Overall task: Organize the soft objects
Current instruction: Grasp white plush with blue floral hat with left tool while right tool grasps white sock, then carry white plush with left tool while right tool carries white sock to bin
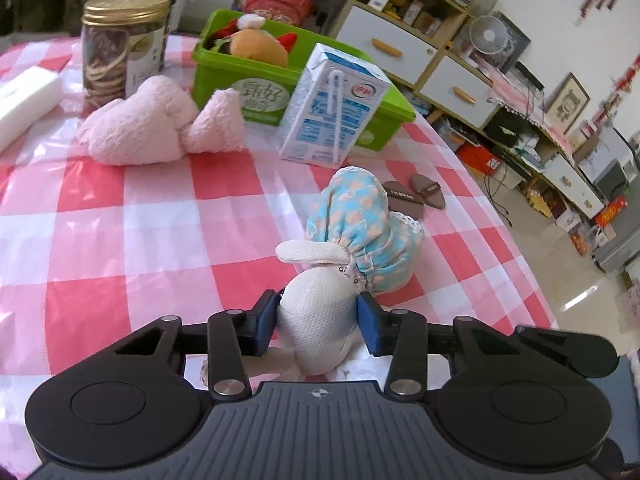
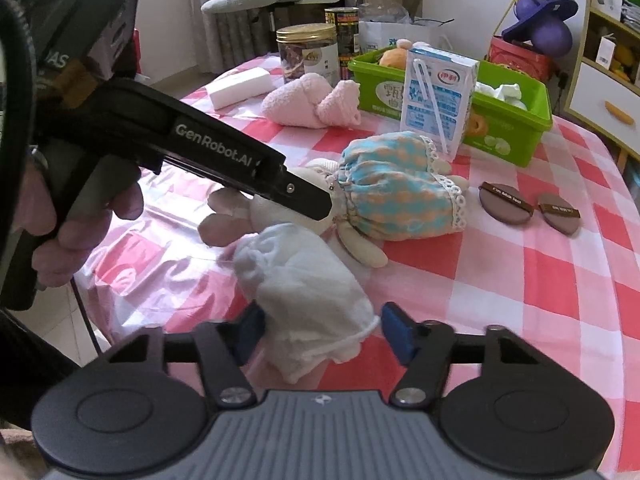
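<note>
A plush rabbit doll [image 1: 352,232] in a blue and orange dress lies on the checked tablecloth. My left gripper [image 1: 318,318] is shut on the doll's white head; it also shows from the side in the right wrist view [image 2: 316,200]. A crumpled white cloth [image 2: 308,280] lies between the blue pads of my right gripper [image 2: 324,330], whose jaws stand apart around it. A rolled pink towel [image 1: 160,124] lies further back, next to a green bin [image 1: 280,92] that holds plush toys.
A milk carton [image 1: 332,108] stands in front of the bin. A cookie jar [image 1: 124,44] and cans stand at the back, a white block [image 1: 24,104] to the left. Two brown pads [image 1: 416,196] lie near the table's right edge.
</note>
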`<state>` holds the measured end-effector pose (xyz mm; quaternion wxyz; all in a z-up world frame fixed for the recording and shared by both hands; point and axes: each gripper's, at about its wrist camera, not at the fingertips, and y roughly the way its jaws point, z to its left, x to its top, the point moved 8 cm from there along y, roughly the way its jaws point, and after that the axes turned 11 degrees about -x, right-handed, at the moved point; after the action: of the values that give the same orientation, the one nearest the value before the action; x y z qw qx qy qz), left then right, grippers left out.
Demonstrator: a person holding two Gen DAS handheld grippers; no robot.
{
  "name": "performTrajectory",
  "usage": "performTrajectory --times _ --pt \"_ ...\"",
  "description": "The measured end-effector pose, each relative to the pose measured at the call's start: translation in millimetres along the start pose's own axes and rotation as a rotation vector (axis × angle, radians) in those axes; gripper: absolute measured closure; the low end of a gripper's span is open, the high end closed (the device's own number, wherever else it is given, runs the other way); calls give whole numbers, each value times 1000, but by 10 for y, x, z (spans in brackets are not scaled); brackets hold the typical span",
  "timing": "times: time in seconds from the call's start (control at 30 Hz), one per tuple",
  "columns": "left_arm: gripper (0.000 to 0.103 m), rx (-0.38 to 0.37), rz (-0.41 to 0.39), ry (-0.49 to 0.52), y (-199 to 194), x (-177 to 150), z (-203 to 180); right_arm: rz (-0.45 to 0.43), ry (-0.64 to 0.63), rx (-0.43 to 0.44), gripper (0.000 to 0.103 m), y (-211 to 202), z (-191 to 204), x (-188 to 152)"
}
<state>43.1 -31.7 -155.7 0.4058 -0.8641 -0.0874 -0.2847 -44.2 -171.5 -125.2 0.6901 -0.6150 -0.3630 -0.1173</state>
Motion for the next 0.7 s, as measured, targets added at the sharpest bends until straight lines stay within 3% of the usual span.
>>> performTrajectory --times 0.03,0.13,0.2,0.7 --pt "61 4 -1 -3 -13 14 0 1 1 12 87 -6 8 7" --pt "62 10 -12 -9 -78 66 -12 0 -2 29 99 -23 24 40" --pt "62 14 -23 -19 -130 108 -12 -3 0 27 103 -47 9 70" --pt "63 17 -143 -126 -669 440 -17 -39 222 -24 103 -272 -537 447"
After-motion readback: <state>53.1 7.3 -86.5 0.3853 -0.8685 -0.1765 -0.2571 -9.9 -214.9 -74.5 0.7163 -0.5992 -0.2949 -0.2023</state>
